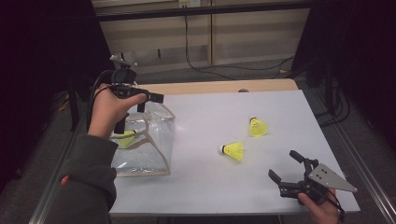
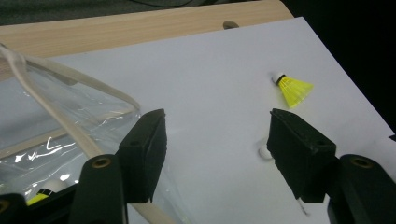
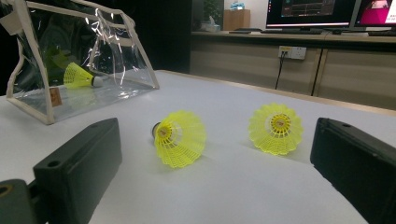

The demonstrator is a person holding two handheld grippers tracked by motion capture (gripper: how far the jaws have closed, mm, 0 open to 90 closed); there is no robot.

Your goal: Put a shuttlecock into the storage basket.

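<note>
**One shuttlecock bagged, two left on the table**

At the left, the left gripper hovered over the rim of the clear bag, its jaws apart and nothing between them; inside the bag lay one yellow shuttlecock; the step in hand looked like drawing clear after a drop; mid-table lay the near shuttlecock and, just beyond it, the far shuttlecock; at the right, the right gripper rested low, jaws released and empty, facing both; the next move likely called for closing on the nearer cone
</note>
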